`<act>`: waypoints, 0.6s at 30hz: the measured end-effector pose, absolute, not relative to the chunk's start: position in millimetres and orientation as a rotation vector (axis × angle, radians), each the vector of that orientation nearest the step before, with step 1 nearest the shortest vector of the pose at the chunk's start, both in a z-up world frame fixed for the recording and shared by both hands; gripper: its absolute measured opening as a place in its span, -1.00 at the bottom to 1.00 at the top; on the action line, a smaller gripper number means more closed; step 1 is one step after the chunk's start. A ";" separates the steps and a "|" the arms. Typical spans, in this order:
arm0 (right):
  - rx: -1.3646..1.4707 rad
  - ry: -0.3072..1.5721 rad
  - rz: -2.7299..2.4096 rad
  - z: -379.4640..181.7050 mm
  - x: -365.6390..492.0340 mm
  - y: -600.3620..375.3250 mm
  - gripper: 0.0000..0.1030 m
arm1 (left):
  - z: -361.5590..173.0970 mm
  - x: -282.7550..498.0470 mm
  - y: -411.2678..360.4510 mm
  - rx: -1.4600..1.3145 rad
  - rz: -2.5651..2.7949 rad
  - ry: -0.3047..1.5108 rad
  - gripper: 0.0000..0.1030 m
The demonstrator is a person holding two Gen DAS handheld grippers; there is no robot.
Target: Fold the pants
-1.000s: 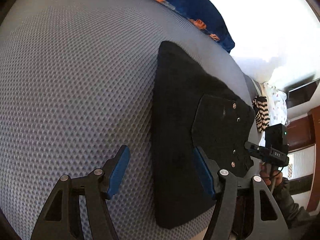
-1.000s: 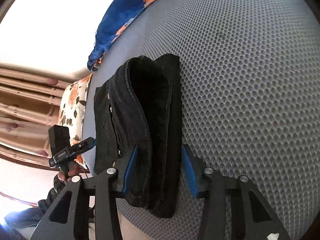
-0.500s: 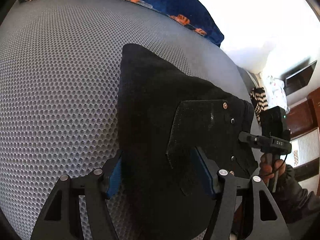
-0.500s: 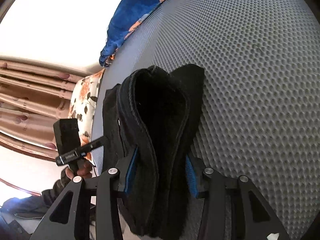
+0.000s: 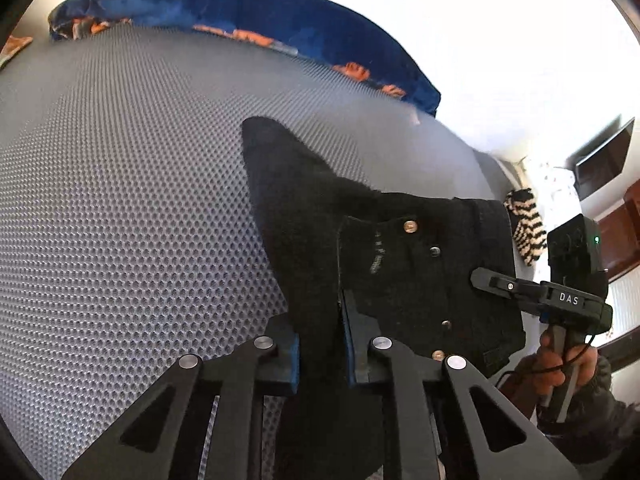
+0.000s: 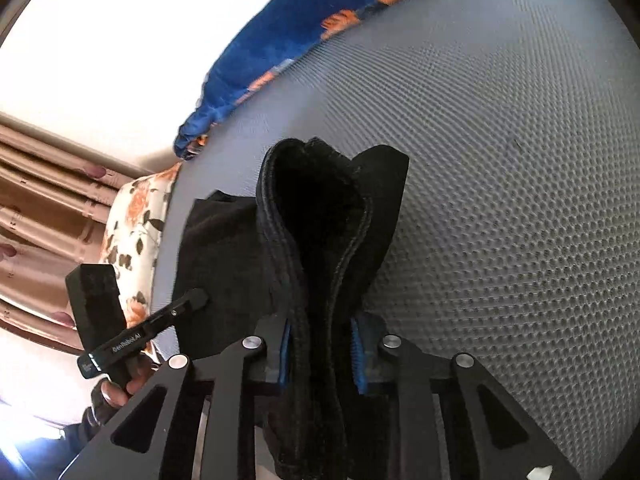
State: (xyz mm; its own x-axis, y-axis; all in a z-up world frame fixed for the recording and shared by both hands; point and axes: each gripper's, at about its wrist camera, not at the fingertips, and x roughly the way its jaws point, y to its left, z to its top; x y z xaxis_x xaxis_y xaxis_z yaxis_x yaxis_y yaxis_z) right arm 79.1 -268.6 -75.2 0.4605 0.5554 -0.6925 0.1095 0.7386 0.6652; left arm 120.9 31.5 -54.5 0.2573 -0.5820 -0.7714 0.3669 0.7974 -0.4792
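Pants (image 5: 320, 216), black, folded into a thick bundle, on grey honeycomb-mesh mattress (image 5: 140, 208), near its edge on the person's side. Pocket panel with metal rivets faces up; waistband end gapes open in right wrist view. Left tool (image 5: 320, 352): jaws just closed, blue pads now pinching the pants' near edge. Right tool (image 6: 320, 356): jaws just closing too, pads pressed on the doubled waistband layers between them. Hand (image 5: 560, 364) grips the right tool's handle. Blue floral blanket (image 5: 280, 12) bunched along the mattress's far edge. Floral pillow (image 6: 136, 224) beside the left edge.
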 end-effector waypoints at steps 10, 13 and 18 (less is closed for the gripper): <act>0.695 1.042 0.382 -42.9 117.4 -224.4 -0.58 | -12.3 152.2 70.6 -0.171 -0.602 1.046 -0.68; 0.682 1.030 0.401 -38.6 141.0 -221.1 -0.58 | -3.3 167.3 78.6 -0.143 -0.574 1.016 -0.68; 0.666 1.036 0.422 -39.5 187.9 -209.7 -0.58 | 1.9 205.4 89.2 -0.124 -0.530 1.007 -0.68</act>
State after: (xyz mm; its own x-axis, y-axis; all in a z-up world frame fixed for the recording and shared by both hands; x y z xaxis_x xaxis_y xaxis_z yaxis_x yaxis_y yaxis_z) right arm 187.9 -209.7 -39.5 0.4578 0.6114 -0.6455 -0.0137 0.7308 0.6825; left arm 205.4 89.2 1.9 0.4203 -0.4770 -0.7719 0.3655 0.8676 -0.3371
